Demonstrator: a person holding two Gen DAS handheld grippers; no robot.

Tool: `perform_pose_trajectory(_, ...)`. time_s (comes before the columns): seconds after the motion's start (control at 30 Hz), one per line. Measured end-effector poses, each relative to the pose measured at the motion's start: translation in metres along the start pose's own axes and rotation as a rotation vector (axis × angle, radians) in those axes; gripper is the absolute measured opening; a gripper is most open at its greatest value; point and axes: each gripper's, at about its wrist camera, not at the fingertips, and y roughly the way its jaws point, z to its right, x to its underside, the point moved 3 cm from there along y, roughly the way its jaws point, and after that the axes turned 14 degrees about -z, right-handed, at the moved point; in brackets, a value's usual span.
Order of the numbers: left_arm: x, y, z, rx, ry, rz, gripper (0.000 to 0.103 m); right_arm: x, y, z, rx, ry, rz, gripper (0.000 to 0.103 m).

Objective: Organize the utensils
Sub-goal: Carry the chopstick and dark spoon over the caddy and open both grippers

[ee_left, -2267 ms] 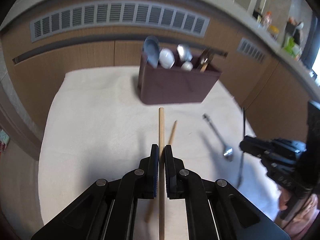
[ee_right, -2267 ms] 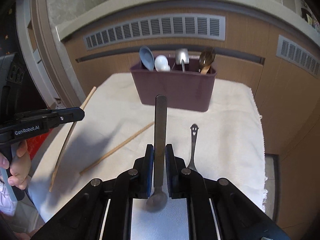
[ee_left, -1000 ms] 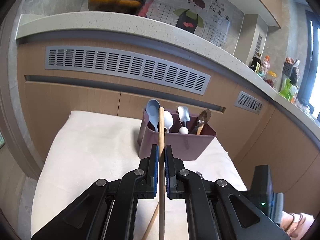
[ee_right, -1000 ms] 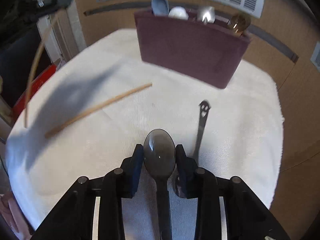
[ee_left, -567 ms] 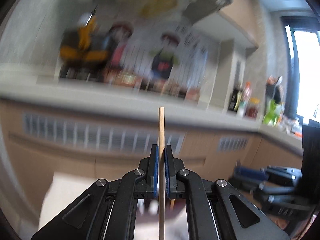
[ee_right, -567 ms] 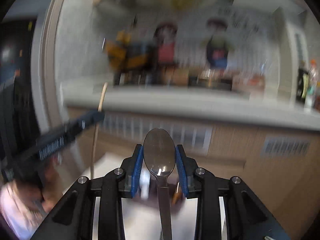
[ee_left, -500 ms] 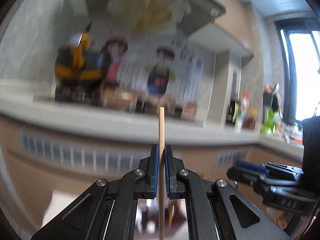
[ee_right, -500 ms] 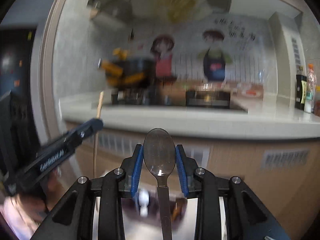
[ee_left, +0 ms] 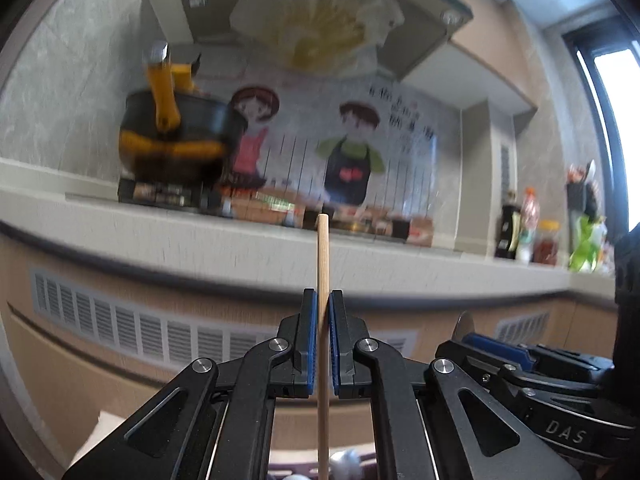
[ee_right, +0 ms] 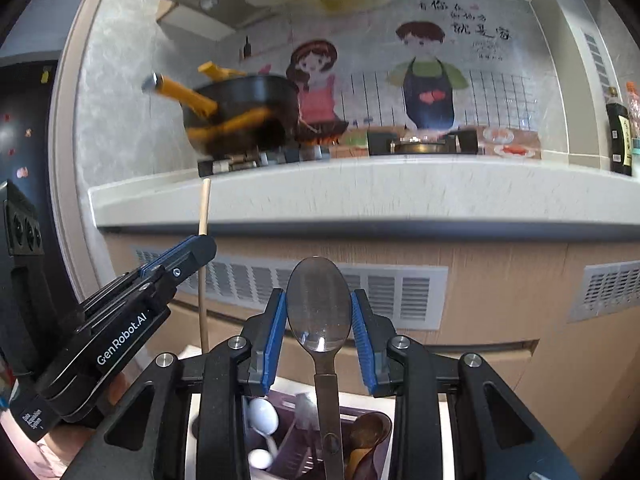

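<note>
My left gripper (ee_left: 323,300) is shut on a wooden chopstick (ee_left: 322,264) that stands upright between the blue pads. It also shows in the right wrist view (ee_right: 202,246), holding the chopstick (ee_right: 205,212). My right gripper (ee_right: 319,304) is shut on a metal spoon (ee_right: 319,304), bowl up and handle pointing down. Below it is the maroon utensil holder (ee_right: 374,416) with white spoons (ee_right: 262,416) and a brown spoon (ee_right: 366,428) in it. The right gripper shows in the left wrist view (ee_left: 496,350) at the lower right.
A light stone counter (ee_right: 360,192) with a black and yellow pan (ee_right: 240,112) runs across behind. Wooden cabinet fronts with grey vents (ee_right: 384,292) stand below it. Bottles (ee_left: 520,232) stand at the right. White cloth (ee_left: 102,424) covers the table.
Both grippers have lifted their utensils off the table and tilted up toward the counter. The spoon was turned bowl up. Both now hang over the maroon holder.
</note>
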Motion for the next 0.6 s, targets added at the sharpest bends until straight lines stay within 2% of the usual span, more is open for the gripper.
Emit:
perform_pose_trajectory(0.3, 0.047, 0.043, -0.019, -0.012, -0.013, -0.082, 0.006, 0.028, 0.042, 0.012, 0.002, 0.022, -0.060, 0.030)
perform_pose_trajectory(0.43, 0.068, 0.045, -0.022, -0.009, -0.005, -0.134, 0.006, 0.044, 0.049, 0.013, 0.002, 0.014, -0.106, 0.030)
perform_pose_trajectory(0.53, 0.087, 0.046, -0.025, -0.053, 0.000, -0.215, 0.007, 0.060, 0.053, 0.011, -0.009, 0.006, -0.168, 0.030)
perform_pose_trajectory(0.6, 0.101, 0.046, -0.029, -0.039, -0.019, -0.286, 0.008, 0.071, 0.058, 0.011, -0.017, 0.019, -0.231, 0.032)
